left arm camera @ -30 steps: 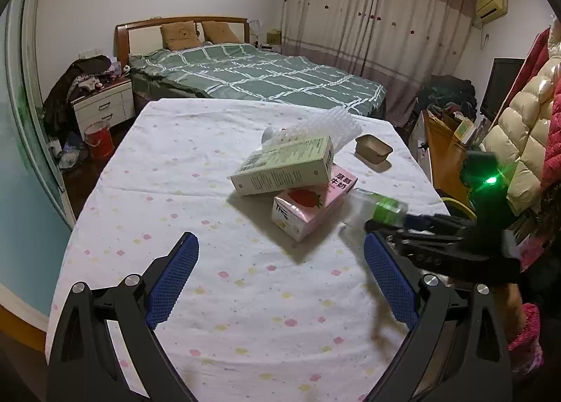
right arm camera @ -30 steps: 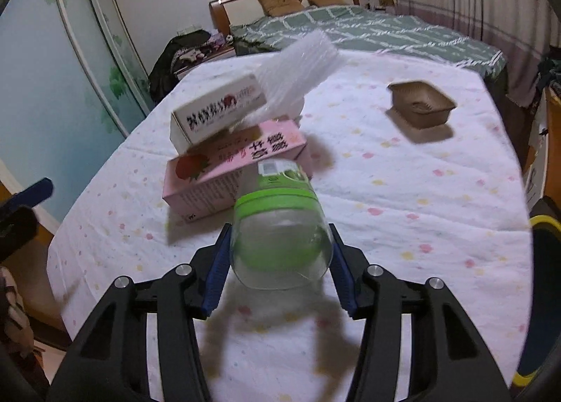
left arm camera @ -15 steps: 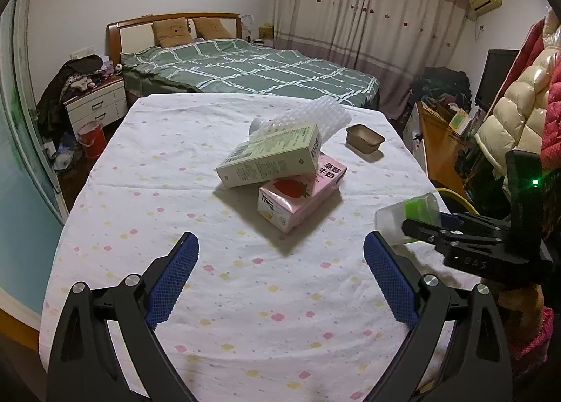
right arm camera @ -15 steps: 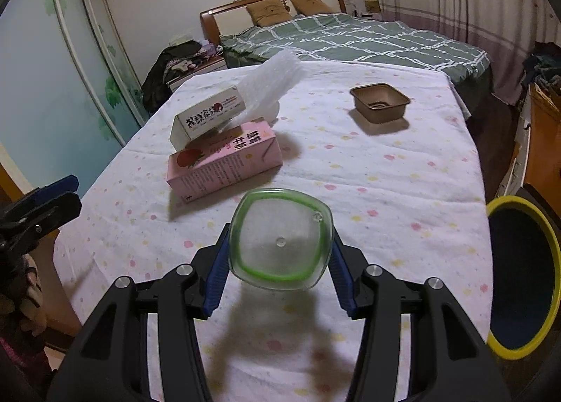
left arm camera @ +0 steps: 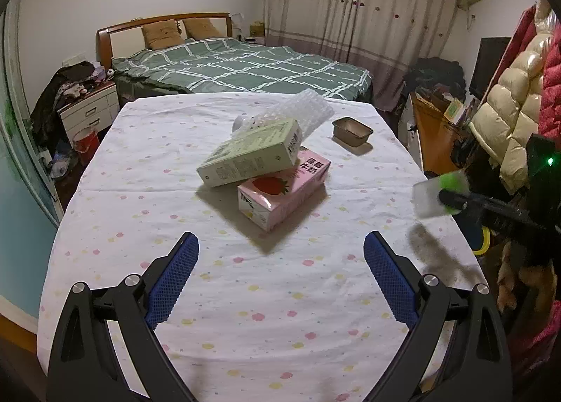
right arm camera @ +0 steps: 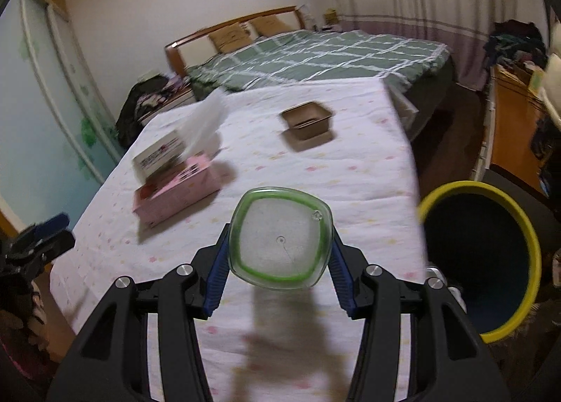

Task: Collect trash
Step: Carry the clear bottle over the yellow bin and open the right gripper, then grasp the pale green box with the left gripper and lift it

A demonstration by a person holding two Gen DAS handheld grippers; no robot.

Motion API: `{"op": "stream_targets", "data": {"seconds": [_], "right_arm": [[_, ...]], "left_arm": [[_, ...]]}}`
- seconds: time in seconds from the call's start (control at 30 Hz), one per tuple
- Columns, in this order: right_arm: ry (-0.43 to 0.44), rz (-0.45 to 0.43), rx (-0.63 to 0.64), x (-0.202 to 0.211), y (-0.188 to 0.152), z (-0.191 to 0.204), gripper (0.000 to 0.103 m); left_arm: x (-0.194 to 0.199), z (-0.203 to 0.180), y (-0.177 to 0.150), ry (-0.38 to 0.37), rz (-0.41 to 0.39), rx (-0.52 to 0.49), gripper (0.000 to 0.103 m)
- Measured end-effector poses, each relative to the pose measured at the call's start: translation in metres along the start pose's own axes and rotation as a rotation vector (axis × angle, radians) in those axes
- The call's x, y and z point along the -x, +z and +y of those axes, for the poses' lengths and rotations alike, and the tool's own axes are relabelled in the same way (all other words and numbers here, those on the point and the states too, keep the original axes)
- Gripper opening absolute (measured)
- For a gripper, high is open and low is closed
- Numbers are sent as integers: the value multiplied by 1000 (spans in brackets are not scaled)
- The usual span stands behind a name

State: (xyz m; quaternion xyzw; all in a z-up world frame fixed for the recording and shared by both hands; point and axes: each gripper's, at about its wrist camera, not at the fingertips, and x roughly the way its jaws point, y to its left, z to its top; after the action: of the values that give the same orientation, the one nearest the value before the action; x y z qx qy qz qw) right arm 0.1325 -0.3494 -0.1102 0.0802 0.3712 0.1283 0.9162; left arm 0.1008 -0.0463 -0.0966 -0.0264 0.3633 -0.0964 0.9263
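My right gripper (right arm camera: pixel 280 263) is shut on a clear plastic bottle (right arm camera: pixel 280 237) with a green label, held bottom-first above the table's right edge; it also shows in the left wrist view (left arm camera: pixel 438 197). A yellow-rimmed dark bin (right arm camera: pixel 491 261) stands on the floor just right of it. My left gripper (left arm camera: pixel 280 272) is open and empty above the near part of the table (left arm camera: pixel 175 226). On the table lie a green carton (left arm camera: pixel 252 158) leaning on a pink strawberry milk carton (left arm camera: pixel 284 190), bubble wrap (left arm camera: pixel 308 111) behind them, and a brown paper tray (left arm camera: pixel 352 130).
A bed (left arm camera: pixel 245 67) stands behind the table. A nightstand (left arm camera: pixel 87 111) is at the far left. A wooden desk (left arm camera: pixel 438 125) and hanging coats (left arm camera: pixel 508 114) are on the right.
My right gripper has carried the bottle right, from beside the cartons to the table's right edge next to the bin. My left gripper has drawn back slightly and stays open.
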Motion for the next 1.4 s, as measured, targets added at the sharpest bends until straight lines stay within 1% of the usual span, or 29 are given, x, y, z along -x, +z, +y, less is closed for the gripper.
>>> {"op": "stream_targets", "data": {"seconds": [0.07,0.27,0.4,0.5,0.53,0.67,0.73,0.87,1.03,1.17,1.3,1.4], "right_arm": [[-24,-16,-33,6,2,-15,49],[-140,-77,-160,26,6,-82,49],[-224,-82,-230,27,4,-122,49],[-305,-59,-262,19,-2,-150,49],[-334,-35,-272,12,-5,-160,49],[-410,55,-296,-13,-19,-185,49],[-435,98,-302,-28,-28,-192,49],[-460,150,-320,-45,-41,-203,50],[-460,140,-306,-45,-43,-198,50],[-450,124,-286,-39,-38,-189,50],[-441,114,-271,-36,-35,-180,51],[-435,110,-267,-34,-33,-174,51]], "left_arm": [[0,-2,0,-1,2,-5,94],[-3,-6,0,2,4,-14,94],[-7,-8,0,4,14,-18,94],[-9,-10,0,4,22,-23,94],[-11,-11,0,5,26,-26,94],[-16,-15,1,6,37,-37,94],[-19,-16,1,2,44,-37,94],[-26,-15,3,-3,57,-33,94],[-34,-10,7,-1,65,-22,94],[-39,-3,15,17,49,-25,94],[-49,0,30,45,28,-69,94],[-62,1,40,55,31,-97,94]]}}
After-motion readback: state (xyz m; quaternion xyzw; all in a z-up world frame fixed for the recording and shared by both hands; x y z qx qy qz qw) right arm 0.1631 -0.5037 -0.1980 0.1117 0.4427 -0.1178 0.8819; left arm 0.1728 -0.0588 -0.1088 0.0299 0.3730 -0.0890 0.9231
